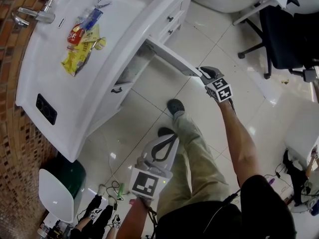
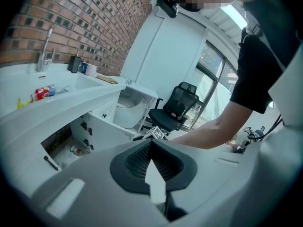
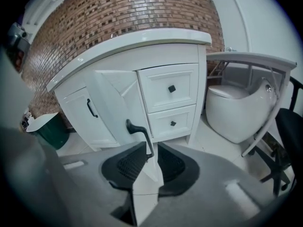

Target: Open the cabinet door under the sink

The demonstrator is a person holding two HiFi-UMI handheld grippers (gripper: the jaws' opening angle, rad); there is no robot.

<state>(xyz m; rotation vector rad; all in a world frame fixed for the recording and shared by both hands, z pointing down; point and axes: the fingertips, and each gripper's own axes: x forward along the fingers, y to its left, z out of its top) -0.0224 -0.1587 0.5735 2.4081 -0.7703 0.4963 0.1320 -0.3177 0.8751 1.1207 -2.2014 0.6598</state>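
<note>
The white cabinet door (image 1: 172, 59) under the sink (image 1: 144, 14) stands swung out over the floor. My right gripper (image 1: 202, 72) is at its free edge. In the right gripper view the door (image 3: 116, 98) runs edge-on between the pads of the right gripper (image 3: 149, 148), and its black handle (image 3: 139, 129) sits just above them. The pads stand apart on either side of the edge. My left gripper (image 1: 174, 137) hangs low by the person's leg, fingertips together, holding nothing. In its own view the left gripper (image 2: 151, 143) points toward the open cabinet (image 2: 61, 145).
A tap (image 1: 37, 15) and colourful packets (image 1: 82, 39) are at the sink. A second, closed door (image 3: 91, 108) and two drawers (image 3: 171, 88) flank the opening. A green bin (image 1: 75, 176), a white toilet (image 3: 236, 112) and a black office chair (image 1: 286, 34) stand nearby. The person's shoes (image 1: 175, 106) are below the door.
</note>
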